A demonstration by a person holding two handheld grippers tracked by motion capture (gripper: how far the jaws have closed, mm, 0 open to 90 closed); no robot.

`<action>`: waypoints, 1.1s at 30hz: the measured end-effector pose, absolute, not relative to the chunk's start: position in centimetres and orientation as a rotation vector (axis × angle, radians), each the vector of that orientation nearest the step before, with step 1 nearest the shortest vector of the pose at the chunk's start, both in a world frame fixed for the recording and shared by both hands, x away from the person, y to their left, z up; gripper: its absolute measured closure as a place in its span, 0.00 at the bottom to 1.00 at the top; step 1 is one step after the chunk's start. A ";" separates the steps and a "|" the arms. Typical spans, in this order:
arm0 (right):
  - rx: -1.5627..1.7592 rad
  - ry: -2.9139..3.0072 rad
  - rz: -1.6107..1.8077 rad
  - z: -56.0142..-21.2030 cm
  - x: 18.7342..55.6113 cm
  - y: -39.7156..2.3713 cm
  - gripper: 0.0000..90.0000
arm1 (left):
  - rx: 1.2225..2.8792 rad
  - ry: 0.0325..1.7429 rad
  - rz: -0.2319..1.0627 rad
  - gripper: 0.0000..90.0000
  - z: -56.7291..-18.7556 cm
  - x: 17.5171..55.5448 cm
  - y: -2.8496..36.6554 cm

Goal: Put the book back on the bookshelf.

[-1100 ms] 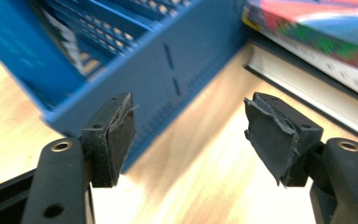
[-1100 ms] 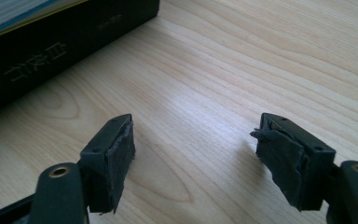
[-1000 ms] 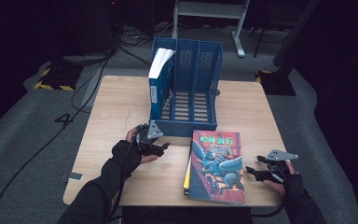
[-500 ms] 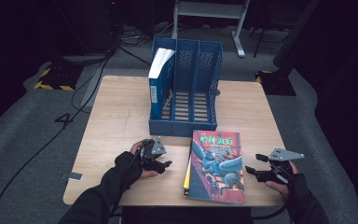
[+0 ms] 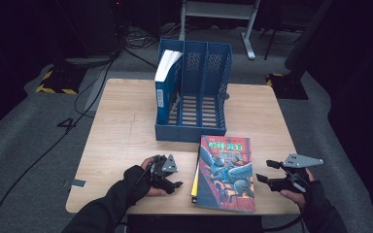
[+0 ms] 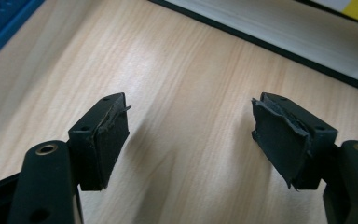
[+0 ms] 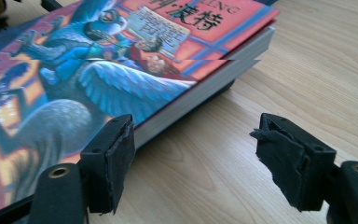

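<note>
Book (image 5: 226,172) flat on table (image 5: 126,126); grippers' fingers apart either side.

Your left hand-held gripper (image 5: 167,175) sits low with its jaws apart and empty. Your right hand-held gripper (image 5: 268,174) points leftward, its jaws spread wide, gripping nothing.

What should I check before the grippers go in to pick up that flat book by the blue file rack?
1. Left gripper open, nothing between the pads: ok.
2. Right gripper open and empty: ok.
3. Book lies flat on the table, one gripper at each side: ok.
4. Rack has free slots beside the standing book: ok.
5. Room for a jaw under the book's edge: cannot tell.
</note>
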State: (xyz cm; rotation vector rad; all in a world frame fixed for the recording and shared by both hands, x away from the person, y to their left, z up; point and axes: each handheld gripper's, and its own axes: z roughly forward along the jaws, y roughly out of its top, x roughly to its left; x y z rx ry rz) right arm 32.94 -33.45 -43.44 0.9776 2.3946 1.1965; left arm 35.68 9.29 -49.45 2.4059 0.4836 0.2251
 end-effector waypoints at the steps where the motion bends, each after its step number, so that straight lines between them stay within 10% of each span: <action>1: 0.974 2.398 1.202 -43.3 32.9 -33.4 0.31 | 2.401 0.486 0.218 0.29 -49.5 35.7 9.3; 33: 0.954 2.753 1.123 -43.7 33.7 -29.3 0.17 | 2.349 0.483 0.171 0.13 -50.4 36.6 8.6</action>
